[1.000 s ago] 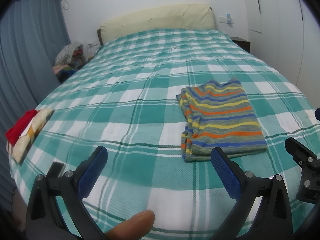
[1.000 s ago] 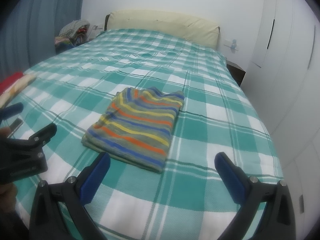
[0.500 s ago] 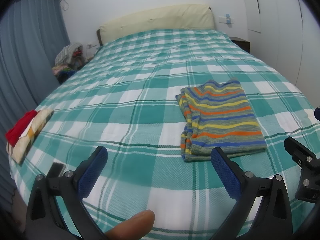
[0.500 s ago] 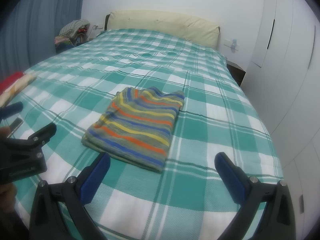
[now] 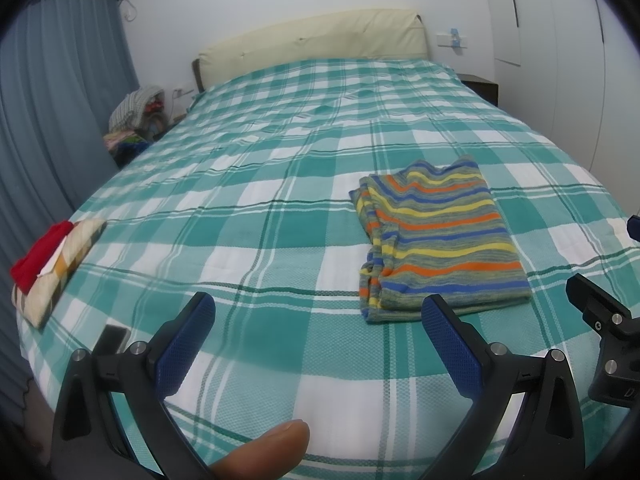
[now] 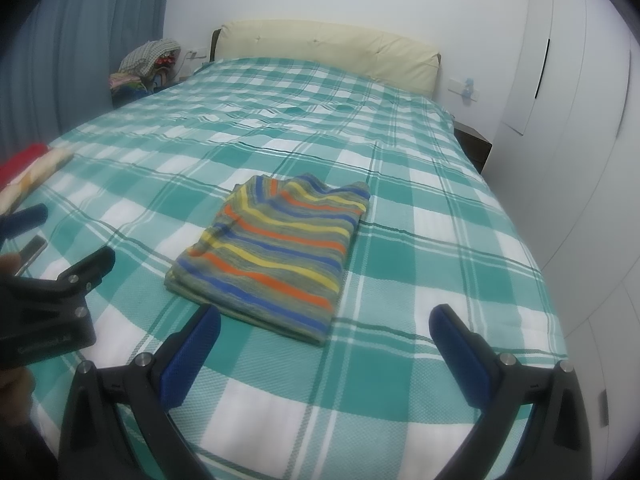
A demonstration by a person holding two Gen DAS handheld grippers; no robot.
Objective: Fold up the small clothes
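A striped garment (image 5: 436, 240) in grey, blue, orange and yellow lies folded into a neat rectangle on the green plaid bed (image 5: 248, 208); it also shows in the right wrist view (image 6: 276, 252). My left gripper (image 5: 318, 340) is open and empty, hovering above the bed's front edge, to the left of and nearer than the garment. My right gripper (image 6: 326, 348) is open and empty, just in front of the garment's near edge. Neither touches the cloth.
A folded stack of red and checked clothes (image 5: 48, 264) lies at the bed's left edge. A pile of clothes (image 5: 136, 120) sits beside the cream headboard (image 5: 312, 40). White wardrobe doors (image 6: 580, 128) stand to the right. Blue curtains (image 5: 48, 120) hang on the left.
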